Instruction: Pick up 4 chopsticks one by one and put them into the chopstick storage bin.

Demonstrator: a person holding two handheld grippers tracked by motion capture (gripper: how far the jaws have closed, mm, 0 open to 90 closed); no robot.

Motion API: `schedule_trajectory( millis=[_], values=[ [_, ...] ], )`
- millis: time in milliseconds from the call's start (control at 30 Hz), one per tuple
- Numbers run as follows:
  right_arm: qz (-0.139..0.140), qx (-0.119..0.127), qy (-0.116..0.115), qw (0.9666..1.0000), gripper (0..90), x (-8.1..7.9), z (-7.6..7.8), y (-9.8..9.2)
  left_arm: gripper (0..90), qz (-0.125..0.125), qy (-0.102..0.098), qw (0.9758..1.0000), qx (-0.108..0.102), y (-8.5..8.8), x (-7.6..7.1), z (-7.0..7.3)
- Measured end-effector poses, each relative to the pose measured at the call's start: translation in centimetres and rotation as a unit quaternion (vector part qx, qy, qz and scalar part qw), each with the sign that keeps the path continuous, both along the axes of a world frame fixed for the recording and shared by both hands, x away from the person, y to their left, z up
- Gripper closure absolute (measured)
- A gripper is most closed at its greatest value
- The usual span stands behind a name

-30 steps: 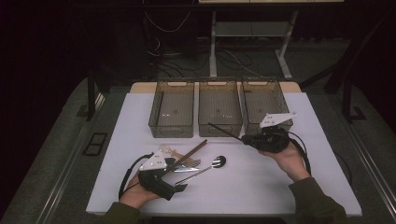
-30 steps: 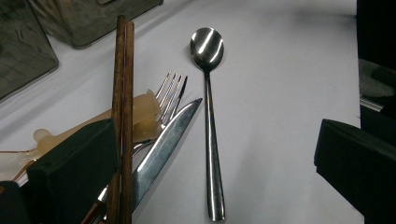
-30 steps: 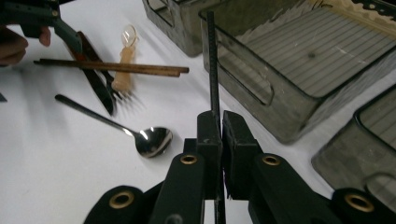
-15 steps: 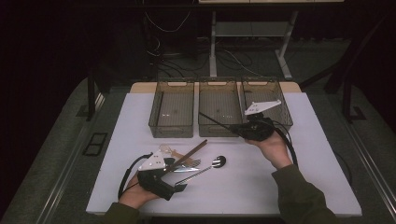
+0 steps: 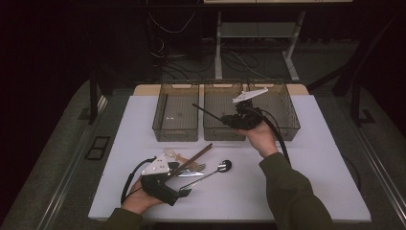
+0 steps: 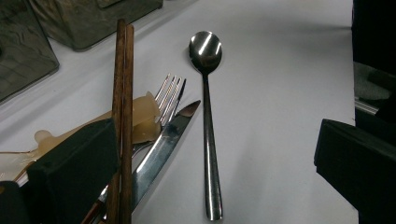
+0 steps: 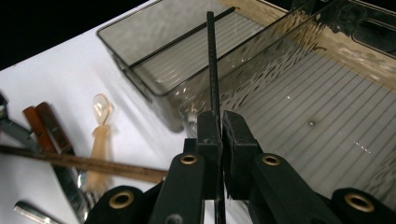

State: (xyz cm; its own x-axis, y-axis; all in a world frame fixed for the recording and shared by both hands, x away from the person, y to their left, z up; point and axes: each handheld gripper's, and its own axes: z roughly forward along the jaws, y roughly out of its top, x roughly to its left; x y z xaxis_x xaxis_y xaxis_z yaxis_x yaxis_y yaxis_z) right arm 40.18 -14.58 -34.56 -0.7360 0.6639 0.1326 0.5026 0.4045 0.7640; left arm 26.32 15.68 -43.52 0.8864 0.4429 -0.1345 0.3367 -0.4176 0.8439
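My right gripper (image 5: 229, 119) is clenched on a thin black chopstick (image 5: 207, 111); in the right gripper view the stick (image 7: 212, 70) runs straight out from between my two pads, which press its sides. Beyond my fingertips the stick's far end hangs over the gap between the left bin (image 5: 176, 114) and the middle bin (image 5: 221, 106), with the right bin (image 5: 282, 108) behind my wrist. All three are smoky, see-through trays standing side by side at the far edge of the white tabletop (image 5: 311, 158).

My left gripper (image 5: 184, 190) rests low on that white surface, jaws spread wide and gripping nothing. Between them, in the left gripper view, a steel spoon (image 6: 208, 116) lies flat, bowl pointing away from me. Hard against my left-hand pad lie a pair of brown wooden chopsticks (image 6: 122, 93), a fork (image 6: 170, 95), a knife (image 6: 161, 149) and a pale translucent plastic spoon (image 6: 140, 121), all heaped together and overlapping.

The tabletop is a plain matte white sheet on a light wooden board, whose edge shows behind the bins. Around it the room is dark: grey carpeted floor (image 5: 62, 158), a tangle of cables (image 5: 182, 52) beyond the bins, and the pale metal legs of a desk frame (image 5: 219, 48) farther back.
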Motion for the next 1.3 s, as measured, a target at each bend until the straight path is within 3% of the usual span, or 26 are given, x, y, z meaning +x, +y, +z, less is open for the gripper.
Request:
schedule_trajectory(
  millis=[367,500,700,1300],
  values=[
    [-0.022,-0.003,0.009,0.9997,86.2,2.8,0.2,3.3,0.0,-0.005,-0.002,0.9999,0.012,-0.1,0.0,0.0],
    [-0.028,-0.009,0.006,0.9996,86.2,3.9,0.2,4.8,0.0,0.0,-0.004,1.0,0.003,-0.1,-0.1,0.1],
    [-0.038,-0.007,0.017,0.9991,86.2,5.7,-0.2,7.3,0.0,-0.001,-0.006,0.9999,0.009,-0.1,0.1,0.0],
    [-0.054,-0.041,0.032,0.9972,86.1,9.1,-1.5,14.0,0.0,-0.008,-0.007,0.9999,0.003,-0.2,0.3,0.1]
  ],
)
